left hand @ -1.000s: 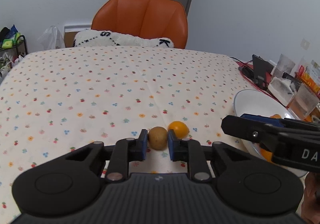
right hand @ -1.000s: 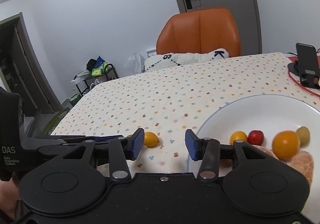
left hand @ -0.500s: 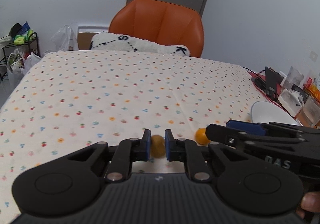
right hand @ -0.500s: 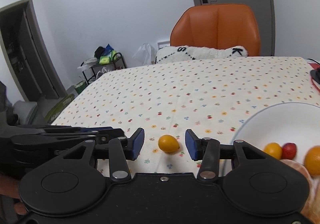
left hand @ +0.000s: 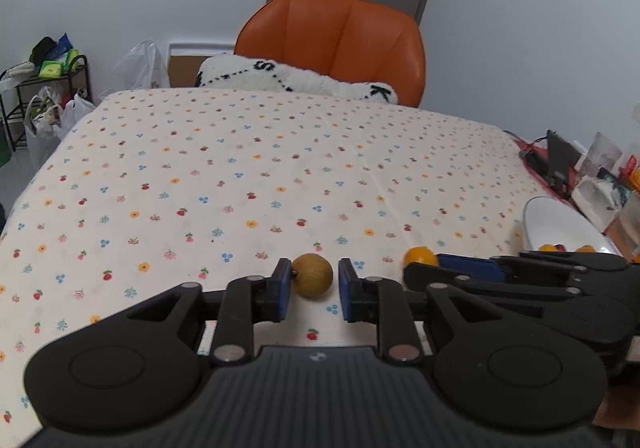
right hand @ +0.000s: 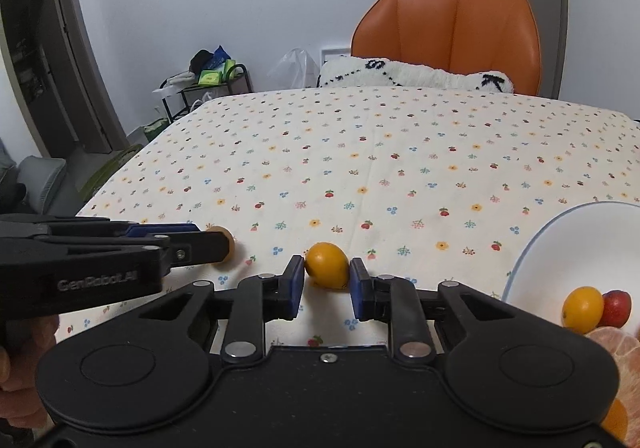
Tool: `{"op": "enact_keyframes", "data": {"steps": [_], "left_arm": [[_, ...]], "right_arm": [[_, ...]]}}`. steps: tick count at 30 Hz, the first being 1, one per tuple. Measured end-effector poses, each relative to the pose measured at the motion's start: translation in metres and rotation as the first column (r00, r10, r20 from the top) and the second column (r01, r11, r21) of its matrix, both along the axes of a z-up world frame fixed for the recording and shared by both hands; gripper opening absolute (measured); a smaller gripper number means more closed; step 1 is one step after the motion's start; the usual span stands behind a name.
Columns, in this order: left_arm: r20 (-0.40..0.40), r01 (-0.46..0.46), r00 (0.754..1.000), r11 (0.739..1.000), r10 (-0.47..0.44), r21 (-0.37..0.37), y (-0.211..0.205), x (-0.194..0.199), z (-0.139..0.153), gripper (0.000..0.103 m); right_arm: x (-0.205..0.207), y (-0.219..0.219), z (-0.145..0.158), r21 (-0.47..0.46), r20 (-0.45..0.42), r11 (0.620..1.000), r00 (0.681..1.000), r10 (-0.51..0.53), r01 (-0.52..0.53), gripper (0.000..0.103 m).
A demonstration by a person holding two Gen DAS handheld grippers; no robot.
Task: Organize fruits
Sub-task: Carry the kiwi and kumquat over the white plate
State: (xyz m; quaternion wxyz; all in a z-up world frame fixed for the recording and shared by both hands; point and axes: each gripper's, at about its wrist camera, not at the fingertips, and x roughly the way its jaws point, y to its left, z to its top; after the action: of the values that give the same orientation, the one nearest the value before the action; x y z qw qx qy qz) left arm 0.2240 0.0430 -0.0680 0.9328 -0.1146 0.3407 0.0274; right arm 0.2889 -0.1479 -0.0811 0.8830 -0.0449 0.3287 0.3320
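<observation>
Your left gripper (left hand: 311, 290) brackets the round brown fruit (left hand: 312, 274), jaws apart.
Your right gripper (right hand: 326, 290) flanks the small orange-yellow citrus (right hand: 327, 264); contact possibly absent.

Even, soft light; fisheye-bent edges

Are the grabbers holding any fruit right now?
No. The brown fruit sits between the left gripper jaws, the small orange fruit between the right gripper jaws, both jaws open.

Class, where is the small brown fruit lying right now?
The brown fruit lies on the flowered tablecloth between the left gripper's open fingers, with the orange fruit to its right.
</observation>
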Motion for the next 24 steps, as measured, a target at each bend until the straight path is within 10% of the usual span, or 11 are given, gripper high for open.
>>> {"op": "enact_keyframes", "data": {"steps": [24], "left_arm": [[0.086, 0.048, 0.995, 0.999, -0.048, 0.009, -0.04, -0.008, 0.029, 0.022]], "right_arm": [[-0.024, -0.057, 0.033, 0.127, 0.046, 0.988, 0.994, -0.096, 0.09, 0.022]]}}
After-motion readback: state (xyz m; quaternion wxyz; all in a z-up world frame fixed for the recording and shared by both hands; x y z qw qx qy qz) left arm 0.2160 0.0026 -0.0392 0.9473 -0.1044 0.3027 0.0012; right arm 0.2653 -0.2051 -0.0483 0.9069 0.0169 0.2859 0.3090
